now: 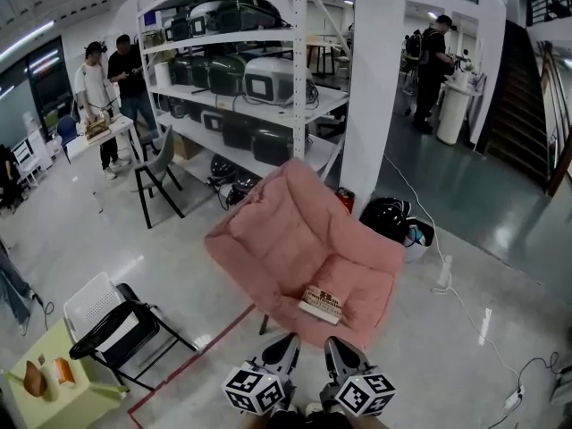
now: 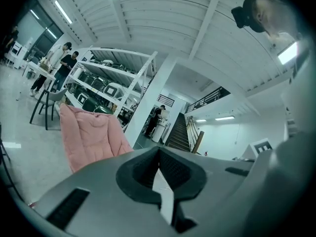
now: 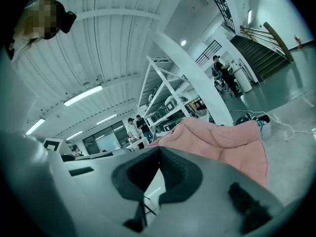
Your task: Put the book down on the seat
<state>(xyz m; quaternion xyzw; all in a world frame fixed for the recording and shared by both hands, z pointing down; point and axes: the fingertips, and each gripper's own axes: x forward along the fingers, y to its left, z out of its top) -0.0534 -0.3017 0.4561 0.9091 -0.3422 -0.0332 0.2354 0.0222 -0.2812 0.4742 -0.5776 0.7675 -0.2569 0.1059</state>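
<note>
Left tool (image 1: 284, 347) and right tool (image 1: 337, 347) are both closed on nothing, side by side. The book (image 1: 321, 304) lies flat on the pink seat (image 1: 362, 280) at twelve o'clock, seemingly nearer the right tool, with its long axis roughly ten-to-four.

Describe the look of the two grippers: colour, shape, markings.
The left gripper and right gripper match: grey bodies narrowing to dark, ribbed fingers, each carrying a white cube with black square markers. No cables or sleeves show.
</note>
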